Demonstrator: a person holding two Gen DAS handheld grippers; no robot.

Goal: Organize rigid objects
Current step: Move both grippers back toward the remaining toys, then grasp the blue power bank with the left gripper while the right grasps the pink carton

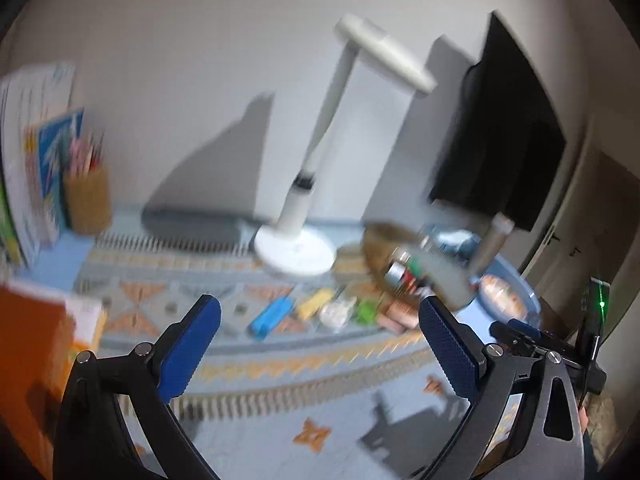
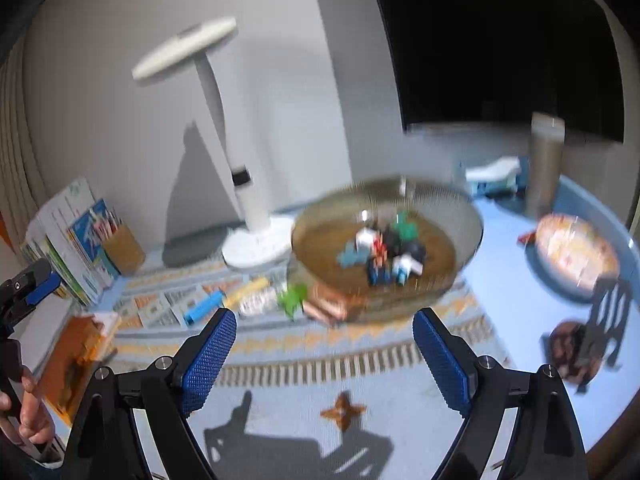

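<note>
Right wrist view: right gripper (image 2: pixel 324 334) is hovering with fingers wide, gripping nothing.
Left gripper (image 1: pixel 320 330): fingers are standing wide too, empty.
Toy bricks: some are lying in the glass bowl (image 2: pixel 452 216); a blue brick (image 2: pixel 204 307), yellow brick (image 2: pixel 245 291) and green brick (image 2: pixel 294 299) are waiting on the surface (image 2: pixel 400 432) just beside it.
Handling: probably light, stiff, slippery plastic; pinching across the flat long sides is looking safest.

Your two wrist cameras look forward and slightly down across the patterned blue table mat (image 1: pixel 280 412). Both share the white desk lamp (image 2: pixel 244 184) and the brown glass bowl (image 2: pixel 460 216).
</note>
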